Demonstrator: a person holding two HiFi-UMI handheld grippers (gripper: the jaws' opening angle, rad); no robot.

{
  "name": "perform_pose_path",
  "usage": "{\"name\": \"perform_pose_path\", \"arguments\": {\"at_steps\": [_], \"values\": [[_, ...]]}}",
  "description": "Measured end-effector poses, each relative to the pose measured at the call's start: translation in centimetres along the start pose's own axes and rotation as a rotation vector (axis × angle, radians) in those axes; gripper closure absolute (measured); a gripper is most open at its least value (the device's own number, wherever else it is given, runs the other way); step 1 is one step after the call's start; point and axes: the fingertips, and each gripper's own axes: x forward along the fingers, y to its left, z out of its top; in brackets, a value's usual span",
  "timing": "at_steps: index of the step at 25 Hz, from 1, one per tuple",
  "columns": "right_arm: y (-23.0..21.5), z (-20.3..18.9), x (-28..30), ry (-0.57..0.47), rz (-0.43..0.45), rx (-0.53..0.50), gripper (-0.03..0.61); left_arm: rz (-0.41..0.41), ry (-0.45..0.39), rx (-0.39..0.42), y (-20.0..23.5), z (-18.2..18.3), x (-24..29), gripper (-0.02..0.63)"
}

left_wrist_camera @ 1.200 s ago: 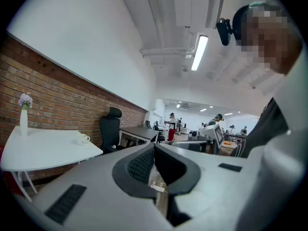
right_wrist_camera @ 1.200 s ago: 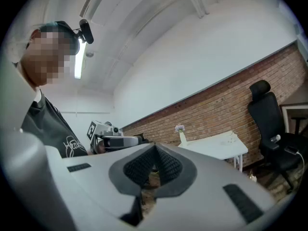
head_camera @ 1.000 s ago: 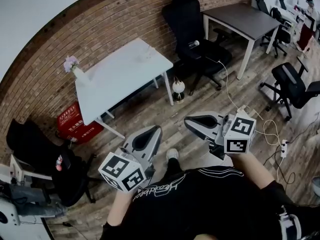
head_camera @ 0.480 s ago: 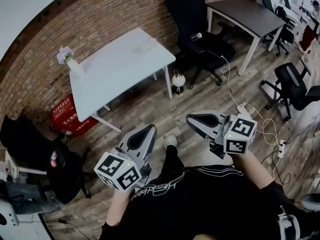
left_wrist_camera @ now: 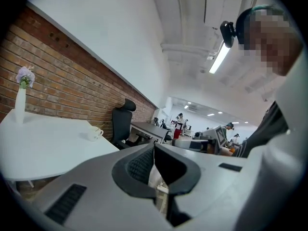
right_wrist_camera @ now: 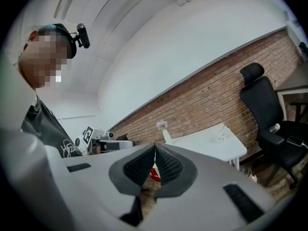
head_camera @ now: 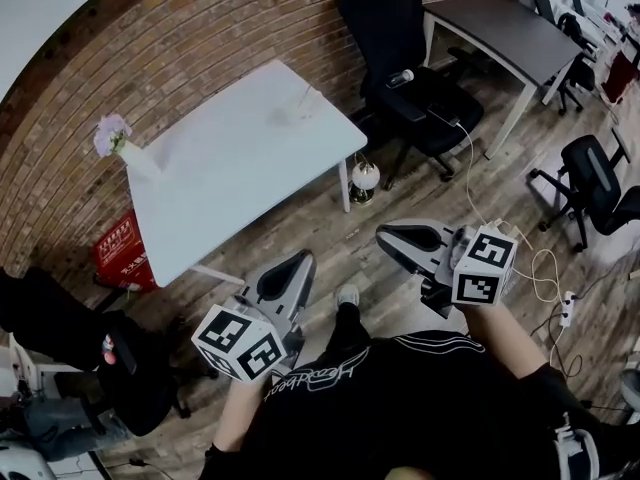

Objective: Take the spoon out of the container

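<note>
The left gripper (head_camera: pixel 297 262) and the right gripper (head_camera: pixel 387 237) are held close to the person's body, each with its jaws pressed together on nothing. At 12 o'clock from the left gripper, well apart, the container (head_camera: pixel 296 112) stands on the white tabletop (head_camera: pixel 215 173). A thin handle, apparently the spoon (head_camera: pixel 307 96), sticks up from it.

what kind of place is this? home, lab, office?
Most likely an open office or lab space. A brick wall backs a white table, black office chairs sit around a dark desk, and the left gripper view shows more workstations and people further back.
</note>
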Motion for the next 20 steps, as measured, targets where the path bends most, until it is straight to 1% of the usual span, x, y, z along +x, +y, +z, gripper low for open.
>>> {"name": "perform_pose_path", "arguments": {"at_steps": [5, 10, 13, 15, 18, 20], "values": [[-7.1, 4.2, 6.8, -0.004, -0.018, 0.026, 0.581, -0.015, 0.016, -0.022, 8.5, 4.6, 5.2, 0.607], [-13.1, 9.3, 12.3, -0.036, -0.04, 0.007, 0.581, -0.037, 0.014, 0.009, 15.3, 10.0, 9.8, 0.607], [-15.8, 11.7, 14.1, -0.06, -0.056, -0.001, 0.581, -0.051, 0.012, 0.032, 17.9, 12.4, 11.9, 0.607], [-16.9, 12.5, 14.9, -0.067, -0.064, -0.007, 0.581, -0.054, 0.008, 0.038, 19.1, 13.4, 12.7, 0.607], [-18.3, 12.6, 15.3, -0.073, -0.073, 0.007, 0.581, -0.057, 0.016, 0.033, 20.3, 13.6, 13.8, 0.607], [-19.6, 12.6, 15.5, -0.079, -0.076, 0.034, 0.581, -0.058, 0.036, 0.029, 21.0, 13.3, 14.7, 0.607]]}}
